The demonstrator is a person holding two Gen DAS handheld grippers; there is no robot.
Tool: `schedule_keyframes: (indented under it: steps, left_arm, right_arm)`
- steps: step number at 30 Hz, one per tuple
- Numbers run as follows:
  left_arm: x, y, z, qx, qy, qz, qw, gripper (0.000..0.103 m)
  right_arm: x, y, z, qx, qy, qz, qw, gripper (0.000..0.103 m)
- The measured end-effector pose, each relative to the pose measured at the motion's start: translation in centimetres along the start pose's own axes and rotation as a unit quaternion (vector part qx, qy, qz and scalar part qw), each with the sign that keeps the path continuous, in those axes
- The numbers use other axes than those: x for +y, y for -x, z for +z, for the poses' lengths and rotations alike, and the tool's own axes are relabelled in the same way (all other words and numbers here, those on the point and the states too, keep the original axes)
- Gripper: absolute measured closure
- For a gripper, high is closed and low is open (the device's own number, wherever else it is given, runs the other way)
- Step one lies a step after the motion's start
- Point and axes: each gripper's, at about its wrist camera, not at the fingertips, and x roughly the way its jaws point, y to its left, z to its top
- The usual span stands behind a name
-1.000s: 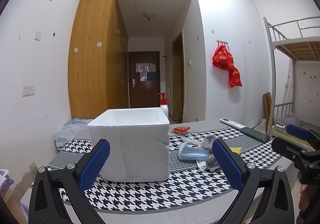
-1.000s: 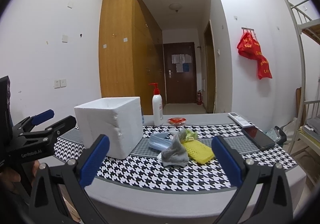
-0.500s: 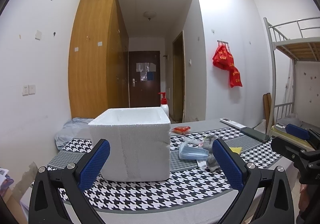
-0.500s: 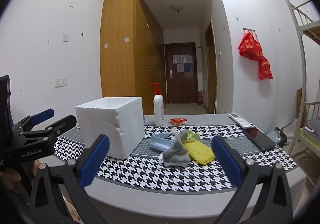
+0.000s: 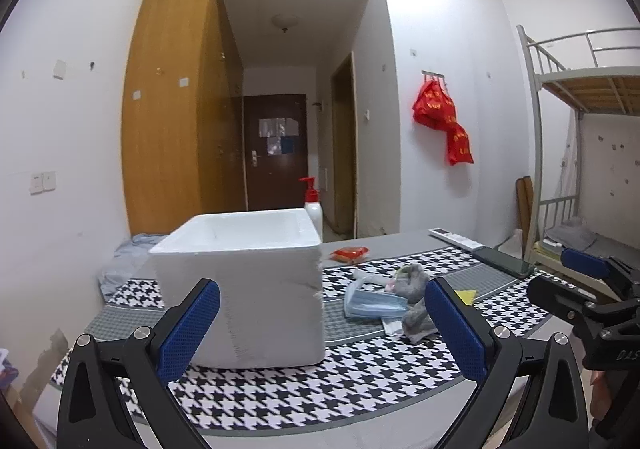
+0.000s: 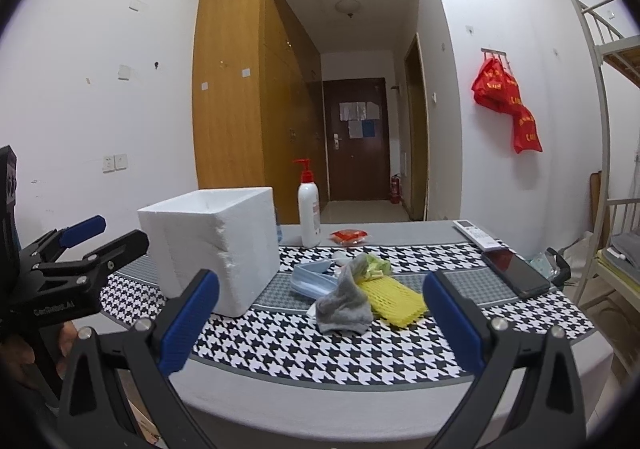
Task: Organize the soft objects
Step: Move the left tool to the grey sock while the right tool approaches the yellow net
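A white foam box [image 5: 244, 281] [image 6: 216, 245], open at the top, stands on the houndstooth cloth. Right of it lies a pile of soft things: a grey sock [image 6: 344, 307] [image 5: 416, 319], a yellow foam net [image 6: 394, 299], a blue face mask [image 6: 310, 281] [image 5: 374, 303] and a green scrap [image 6: 376, 267]. My left gripper [image 5: 320, 329] is open and empty, held before the box at the table's near edge. My right gripper [image 6: 320, 323] is open and empty, held before the pile. Each gripper shows at the edge of the other's view.
A pump bottle [image 6: 309, 209] stands behind the box. A red packet [image 6: 349, 236], a remote [image 6: 476, 235] and a black phone [image 6: 516, 273] lie at the back and right. A bunk bed [image 5: 580, 153] stands right of the table.
Both grippers have crept a little forward toward the table. Nothing on the table has moved.
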Motion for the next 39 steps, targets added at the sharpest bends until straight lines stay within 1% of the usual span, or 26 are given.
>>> schedule_keyframes:
  steps: [9,18,28,30,36,39]
  left_arm:
    - [-0.9,-2.9,0.4,0.025,-0.001,-0.03,0.9992,0.001]
    - [-2.8,-5.7,0.5,0.05,-0.004,-0.064,0.9967,0.001]
    - [-4.8,-8.4,0.3,0.074,-0.023,-0.071,0.9944,0.001]
    - [-5.0,-8.9,0.5,0.08,-0.022,-0.077,0.9936,0.001]
    - [-5.8,-10.4,0.5,0.095,-0.032,-0.093,0.9906,0.001]
    - [-6.3,-11.0,0.5,0.1,-0.039,-0.101,0.9891,0.001]
  right_arm:
    - [-1.4,-2.1,-0.4,0.027,-0.005,-0.011,1.0,0.0]
    - [-3.2,-4.1,-0.6,0.051,-0.014,-0.021,0.998,0.0]
    - [-5.5,-6.3,-0.7,0.075,-0.029,-0.02,0.997,0.0]
    - [-6.1,-7.0,-0.7,0.085,-0.037,-0.015,0.996,0.0]
    - [-7.1,-7.8,-0.8,0.091,-0.04,-0.016,0.995,0.0]
    - [-7.7,-8.6,-0.9,0.102,-0.038,-0.027,0.994,0.0]
